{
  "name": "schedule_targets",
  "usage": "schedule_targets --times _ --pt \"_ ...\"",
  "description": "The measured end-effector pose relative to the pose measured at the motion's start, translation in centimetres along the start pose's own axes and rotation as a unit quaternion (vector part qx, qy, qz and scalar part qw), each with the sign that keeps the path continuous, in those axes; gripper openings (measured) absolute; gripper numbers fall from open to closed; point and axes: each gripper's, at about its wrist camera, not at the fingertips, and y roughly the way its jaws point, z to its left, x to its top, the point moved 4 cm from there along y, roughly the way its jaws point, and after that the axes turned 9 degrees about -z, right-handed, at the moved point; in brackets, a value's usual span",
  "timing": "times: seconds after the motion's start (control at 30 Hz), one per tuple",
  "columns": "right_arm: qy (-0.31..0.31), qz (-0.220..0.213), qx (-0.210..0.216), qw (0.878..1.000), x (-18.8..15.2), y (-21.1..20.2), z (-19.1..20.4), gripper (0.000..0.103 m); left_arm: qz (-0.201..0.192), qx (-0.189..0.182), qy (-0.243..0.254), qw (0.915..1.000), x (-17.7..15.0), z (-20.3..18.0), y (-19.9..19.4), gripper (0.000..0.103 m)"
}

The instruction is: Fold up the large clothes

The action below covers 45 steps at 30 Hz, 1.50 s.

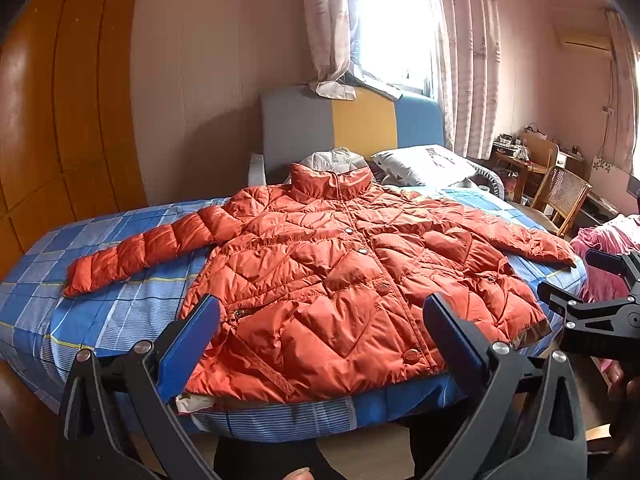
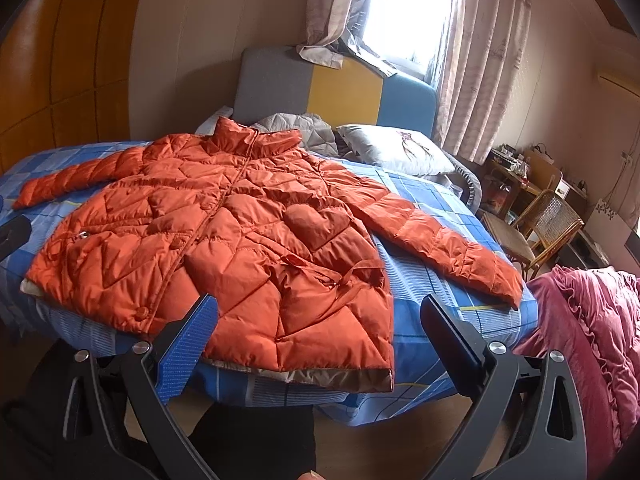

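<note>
An orange quilted puffer jacket lies flat, front up and buttoned, on the bed with the blue checked sheet. Both sleeves are spread out to the sides. It also shows in the right wrist view. My left gripper is open and empty, held just above the jacket's hem at the foot of the bed. My right gripper is open and empty, near the hem's right corner. The right gripper also shows at the right edge of the left wrist view.
A grey pillow and a grey garment lie by the headboard. A pink quilt is heaped at the right. A wicker chair and a cluttered desk stand beyond it. Wooden wardrobe at the left.
</note>
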Motion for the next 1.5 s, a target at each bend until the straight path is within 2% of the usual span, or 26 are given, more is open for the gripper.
schedule_targets --times 0.7,1.5 --pt "0.003 -0.005 -0.004 1.0 0.1 -0.1 -0.2 0.1 -0.001 0.002 0.0 1.0 0.1 0.2 0.0 0.101" --pt "0.014 0.02 -0.011 1.0 -1.0 1.6 -1.1 0.1 0.022 0.013 -0.018 0.9995 -1.1 1.5 1.5 0.101"
